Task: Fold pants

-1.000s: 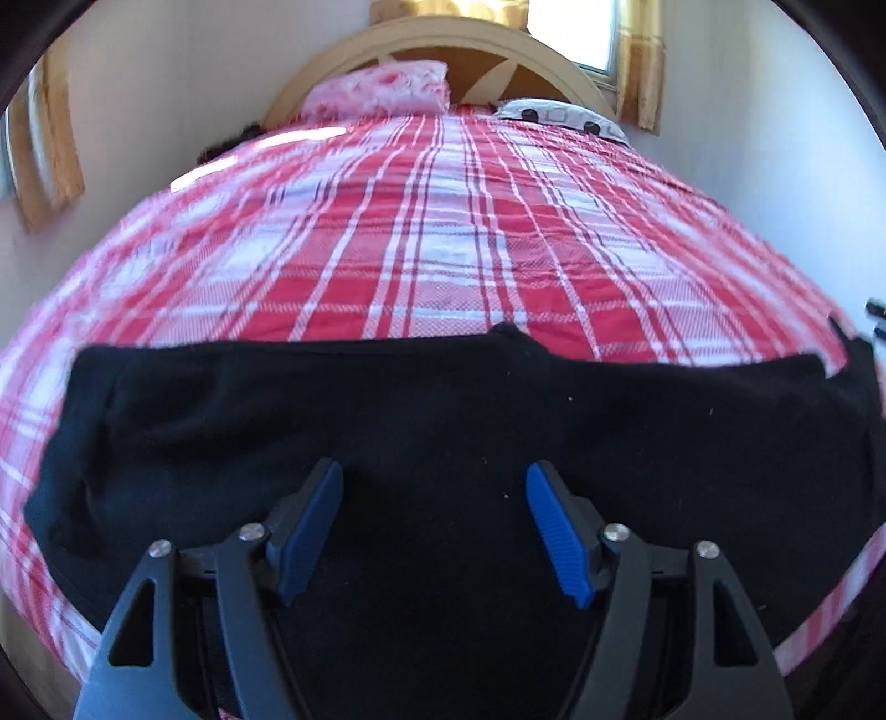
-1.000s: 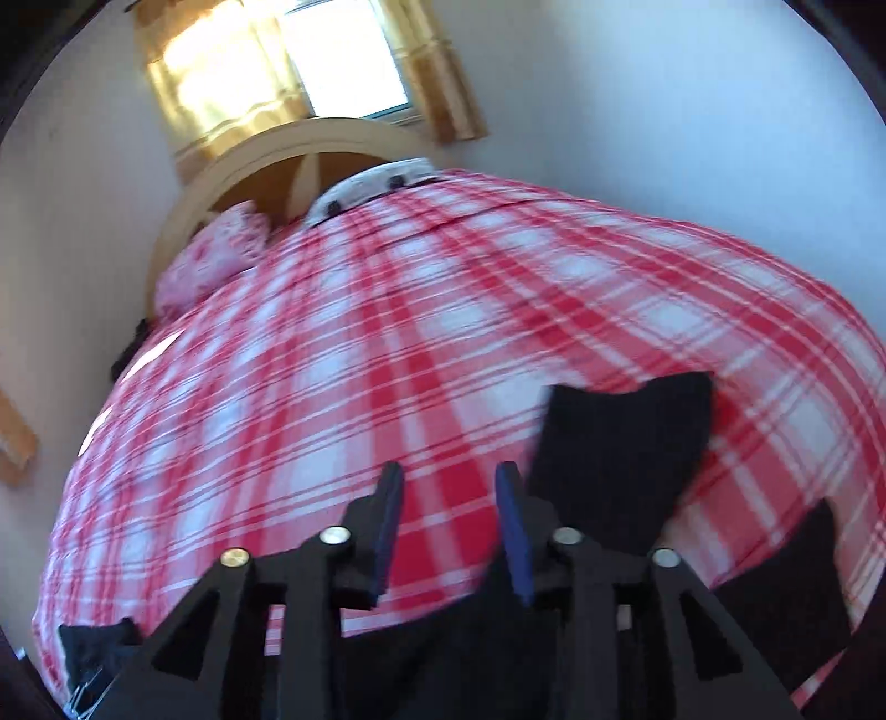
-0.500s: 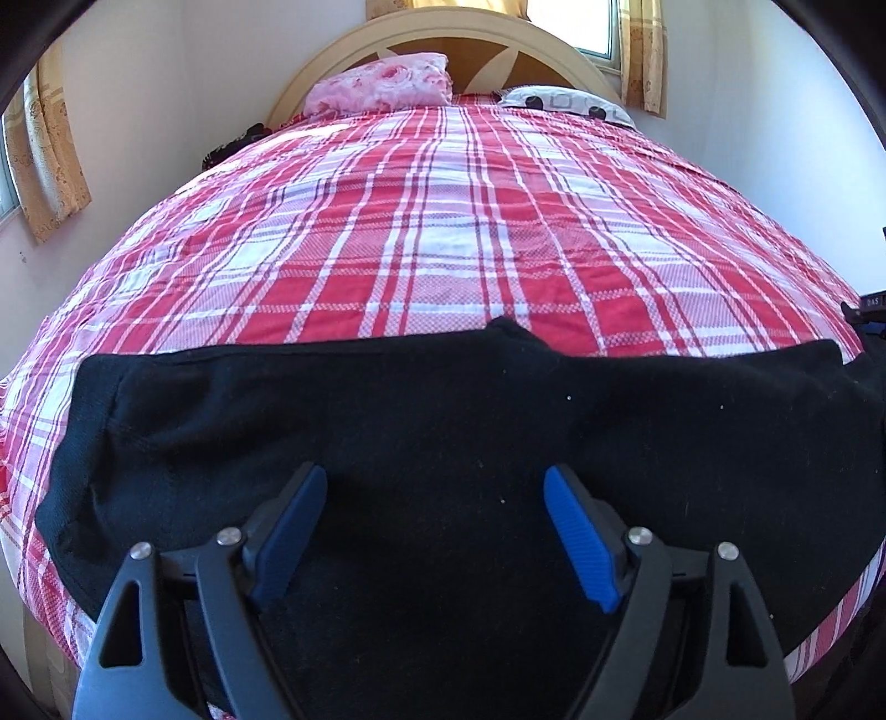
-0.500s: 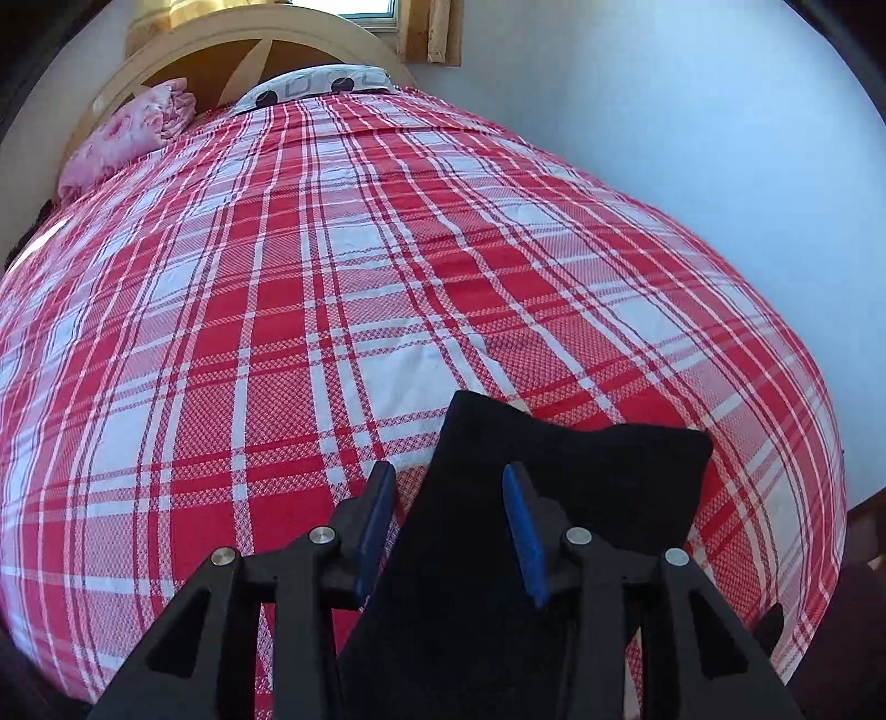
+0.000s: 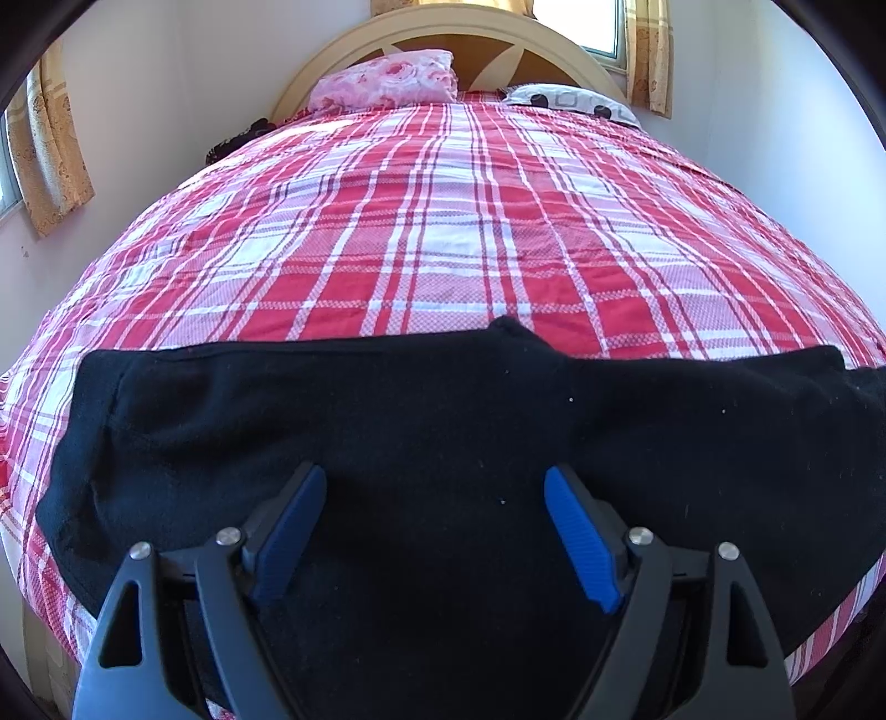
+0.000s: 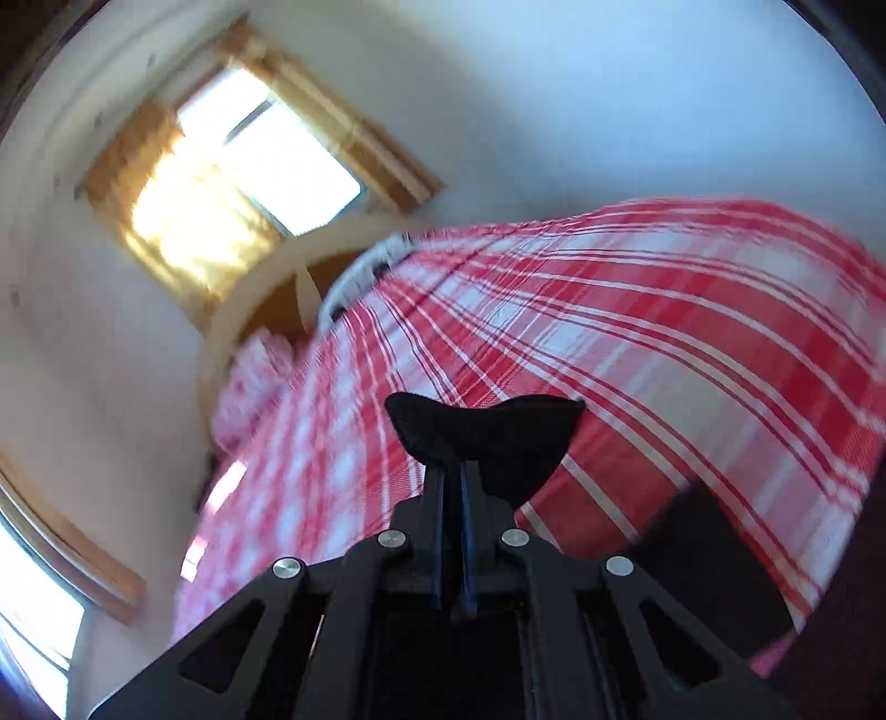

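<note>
Black pants [image 5: 421, 432] lie spread sideways across the near end of a bed with a red and white plaid cover [image 5: 443, 232]. My left gripper [image 5: 434, 487] hovers over the middle of the pants, open, blue pads wide apart with nothing pinched. In the right wrist view my right gripper [image 6: 454, 471] is shut on a black end of the pants [image 6: 498, 432], which sticks up beyond the fingertips, lifted off the cover. That view is tilted and blurred.
A pink flowered pillow [image 5: 387, 77] and a grey patterned pillow [image 5: 570, 99] lie at the curved wooden headboard [image 5: 454, 33]. Walls stand close on both sides of the bed. Curtained windows [image 6: 243, 166] are behind and to the left.
My right gripper closed on the pant end and swung up and sideways with it, rolling the view. The left gripper's pads spread slightly at first; the hand stayed put.
</note>
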{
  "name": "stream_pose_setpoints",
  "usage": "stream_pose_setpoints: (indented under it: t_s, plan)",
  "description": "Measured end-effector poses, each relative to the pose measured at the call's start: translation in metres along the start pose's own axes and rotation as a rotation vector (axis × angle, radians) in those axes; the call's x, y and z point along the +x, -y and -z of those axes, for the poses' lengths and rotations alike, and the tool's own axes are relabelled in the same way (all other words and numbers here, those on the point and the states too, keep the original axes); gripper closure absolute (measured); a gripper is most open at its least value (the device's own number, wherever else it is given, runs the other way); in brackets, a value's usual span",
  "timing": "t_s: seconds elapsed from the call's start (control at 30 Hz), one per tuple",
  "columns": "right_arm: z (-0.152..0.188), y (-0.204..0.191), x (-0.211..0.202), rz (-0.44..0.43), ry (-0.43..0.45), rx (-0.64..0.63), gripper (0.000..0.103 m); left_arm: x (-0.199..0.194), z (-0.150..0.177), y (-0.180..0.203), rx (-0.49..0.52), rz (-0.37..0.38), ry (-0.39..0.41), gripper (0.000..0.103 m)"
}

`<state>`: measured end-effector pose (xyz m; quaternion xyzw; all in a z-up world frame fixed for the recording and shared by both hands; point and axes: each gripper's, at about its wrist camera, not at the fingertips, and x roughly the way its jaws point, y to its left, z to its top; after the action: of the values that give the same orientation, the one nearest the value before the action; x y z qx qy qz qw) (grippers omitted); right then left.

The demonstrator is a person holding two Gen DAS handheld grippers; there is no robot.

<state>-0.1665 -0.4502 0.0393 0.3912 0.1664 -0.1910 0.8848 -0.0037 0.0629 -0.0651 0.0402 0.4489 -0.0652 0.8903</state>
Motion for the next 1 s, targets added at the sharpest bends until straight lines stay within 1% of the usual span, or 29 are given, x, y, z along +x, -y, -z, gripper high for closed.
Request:
stream_pose_setpoints:
  t_s: [0.07,0.13,0.17,0.23,0.27,0.33,0.37,0.43,0.5,0.57,0.6,0.63,0.67,0.7,0.73,0.77,0.8,0.87,0.97,1.0]
  plan:
    - [0.017,0.026,-0.027,-0.008,0.026,0.059,0.098,0.0,-0.001,0.0,-0.001,-0.003,-0.002,0.018]
    - [0.036,0.058,-0.045,0.038,0.04,0.123,0.098,0.001,-0.001,0.001,-0.004,-0.004,-0.005,0.018]
    - [0.047,0.077,-0.051,0.05,0.03,0.169,0.098,0.001,-0.002,0.001,-0.005,-0.005,-0.006,0.018]
    - [0.061,0.103,-0.054,0.06,0.021,0.24,0.098,0.002,-0.002,0.001,-0.008,-0.006,-0.008,0.018]
    - [0.066,0.114,-0.051,0.045,0.008,0.262,0.098,0.002,-0.003,0.001,-0.008,-0.006,-0.008,0.017]
    - [0.073,0.125,-0.046,0.046,-0.011,0.292,0.097,0.002,-0.003,0.001,0.0,-0.009,-0.006,0.017]
    - [0.075,0.128,-0.043,0.047,-0.024,0.31,0.097,0.002,-0.002,0.001,0.001,-0.009,-0.005,0.017]
    - [0.072,0.125,-0.039,0.041,-0.023,0.308,0.097,0.001,-0.002,0.0,-0.002,-0.008,-0.006,0.017]
    - [0.061,0.111,-0.037,0.069,-0.033,0.257,0.097,0.001,-0.002,0.0,-0.001,-0.009,-0.006,0.017]
    - [0.051,0.102,-0.039,0.102,-0.034,0.242,0.097,0.001,-0.002,0.0,-0.002,-0.011,-0.006,0.017]
    - [0.046,0.099,-0.045,0.115,-0.016,0.262,0.097,0.001,-0.002,0.0,-0.002,-0.013,-0.006,0.017]
    - [0.043,0.099,-0.055,0.129,0.023,0.279,0.097,0.002,-0.002,0.001,-0.003,-0.015,-0.006,0.016]
    - [0.037,0.096,-0.072,0.161,0.11,0.276,0.097,0.002,-0.002,0.001,-0.001,-0.018,-0.006,0.016]
    - [0.031,0.09,-0.082,0.177,0.167,0.237,0.097,0.002,-0.002,0.001,0.001,-0.02,-0.006,0.016]
    - [0.027,0.085,-0.088,0.182,0.194,0.192,0.097,0.002,-0.003,0.001,0.004,-0.021,-0.007,0.016]
    - [0.018,0.077,-0.088,0.179,0.186,0.122,0.097,0.002,-0.003,0.001,0.004,-0.021,-0.008,0.016]
    - [0.013,0.073,-0.082,0.175,0.154,0.094,0.097,0.002,-0.003,0.001,0.003,-0.02,-0.008,0.016]
    - [0.008,0.069,-0.055,0.154,0.019,0.063,0.097,0.0,-0.002,0.0,-0.005,-0.031,-0.002,0.016]
    - [0.02,0.068,-0.021,0.176,-0.092,0.028,0.097,-0.006,0.0,-0.002,-0.019,-0.061,0.015,0.016]
    - [0.024,0.067,-0.013,0.192,-0.112,0.013,0.097,-0.007,0.002,-0.002,-0.019,-0.066,0.015,0.016]
